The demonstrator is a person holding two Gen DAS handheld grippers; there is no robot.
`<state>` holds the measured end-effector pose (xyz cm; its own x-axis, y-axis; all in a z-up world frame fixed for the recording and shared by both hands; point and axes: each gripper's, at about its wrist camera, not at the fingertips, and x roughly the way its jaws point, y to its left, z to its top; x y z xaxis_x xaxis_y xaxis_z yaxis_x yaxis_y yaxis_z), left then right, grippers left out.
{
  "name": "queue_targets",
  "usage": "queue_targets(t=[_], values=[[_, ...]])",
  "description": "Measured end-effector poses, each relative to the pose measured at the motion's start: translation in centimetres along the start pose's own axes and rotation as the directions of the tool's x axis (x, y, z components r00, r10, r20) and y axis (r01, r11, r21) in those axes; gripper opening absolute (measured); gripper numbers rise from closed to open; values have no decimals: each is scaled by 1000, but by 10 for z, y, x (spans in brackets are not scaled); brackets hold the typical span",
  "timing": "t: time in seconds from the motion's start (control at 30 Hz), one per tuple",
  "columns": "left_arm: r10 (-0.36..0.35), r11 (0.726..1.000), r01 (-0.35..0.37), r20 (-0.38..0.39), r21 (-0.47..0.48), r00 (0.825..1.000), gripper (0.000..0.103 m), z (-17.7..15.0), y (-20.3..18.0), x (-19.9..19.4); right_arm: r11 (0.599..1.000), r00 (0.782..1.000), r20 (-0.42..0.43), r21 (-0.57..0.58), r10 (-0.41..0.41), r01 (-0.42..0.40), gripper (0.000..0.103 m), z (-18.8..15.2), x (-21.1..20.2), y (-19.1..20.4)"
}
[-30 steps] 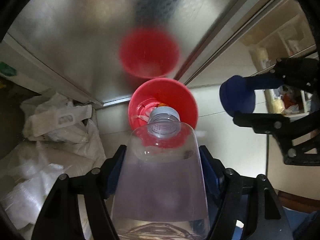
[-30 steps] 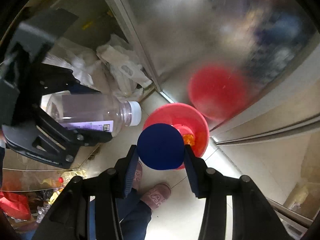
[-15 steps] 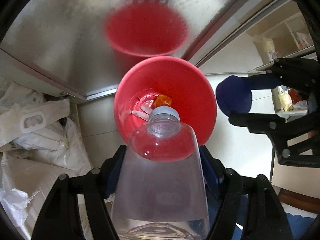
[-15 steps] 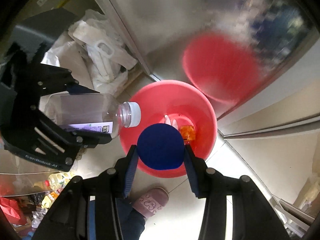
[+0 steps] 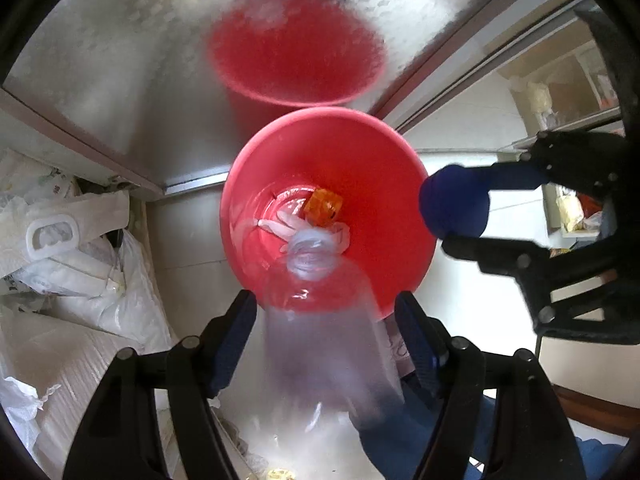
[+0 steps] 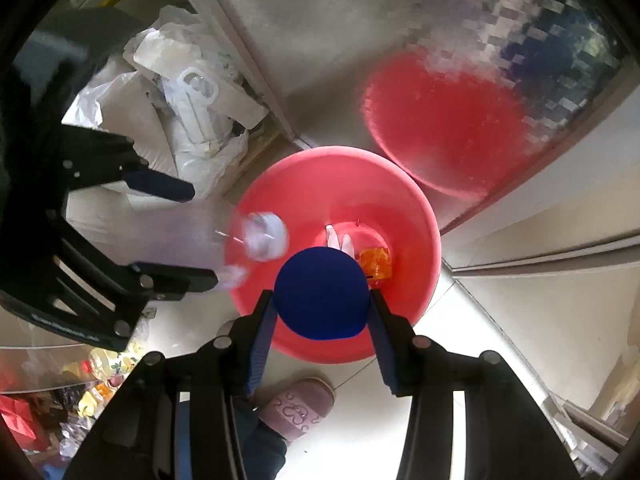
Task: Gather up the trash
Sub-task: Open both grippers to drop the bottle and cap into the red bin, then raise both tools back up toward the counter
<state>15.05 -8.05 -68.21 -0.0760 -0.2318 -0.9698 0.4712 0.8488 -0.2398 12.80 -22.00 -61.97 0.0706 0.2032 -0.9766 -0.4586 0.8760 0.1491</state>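
Note:
A red bin (image 5: 404,216) stands on the floor below both grippers, with an orange wrapper (image 5: 324,206) and white scraps at its bottom. A clear plastic bottle (image 5: 320,320), blurred, points cap-first into the bin between the fingers of my left gripper (image 5: 324,308). Its jaws are opening and gaps show beside the bottle. From the right wrist view the bottle (image 6: 264,236) hangs over the bin (image 6: 400,208) rim, in front of the left gripper (image 6: 192,236). My right gripper (image 6: 322,300) is shut on a dark blue ball (image 6: 320,292) above the bin.
A reflective metal door (image 5: 120,60) behind the bin mirrors it in red. White plastic bags (image 5: 68,248) are piled at the left. A person's slippered foot (image 6: 296,404) stands near the bin, and colourful litter (image 6: 96,368) lies at the lower left.
Both grippers have sunk toward the bin, which now looks much larger. The bottle has come loose between the left jaws and slides cap-first toward the bin. The blue ball stays gripped.

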Motion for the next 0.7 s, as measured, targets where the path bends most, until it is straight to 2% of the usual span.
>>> queue_targets(t=[0.03, 0.13, 0.2, 0.27, 0.47, 0.6, 0.7], values=[[-1, 1000, 1, -1, -4, 1000, 77, 0, 1, 0, 1000, 1000, 3, -7, -1, 1, 43, 0, 1, 0], [18, 1000, -18, -21, -16, 1000, 78, 2, 3, 3, 1000, 1000, -6, -16, -13, 13, 44, -1, 5, 0], [28, 999, -28, -30, -22, 999, 79, 0, 2, 3, 1000, 1000, -5, -10, -4, 4, 66, -1, 5, -1], [29, 999, -30, -29, -21, 999, 82, -4, 2, 0, 1000, 1000, 12, 2, 17, -17, 75, -2, 2, -2], [63, 998, -63, -49, -6, 997, 82, -18, -2, -20, 1000, 1000, -3, 4, -11, 11, 79, -1, -12, 5], [68, 998, -68, -19, -17, 998, 83, -27, -12, -62, 1000, 1000, 5, 3, -30, 30, 81, 1, -39, 15], [78, 997, -78, -2, -27, 997, 89, -34, -24, -100, 999, 999, 15, 9, -34, 33, 86, 2, -70, 23]])
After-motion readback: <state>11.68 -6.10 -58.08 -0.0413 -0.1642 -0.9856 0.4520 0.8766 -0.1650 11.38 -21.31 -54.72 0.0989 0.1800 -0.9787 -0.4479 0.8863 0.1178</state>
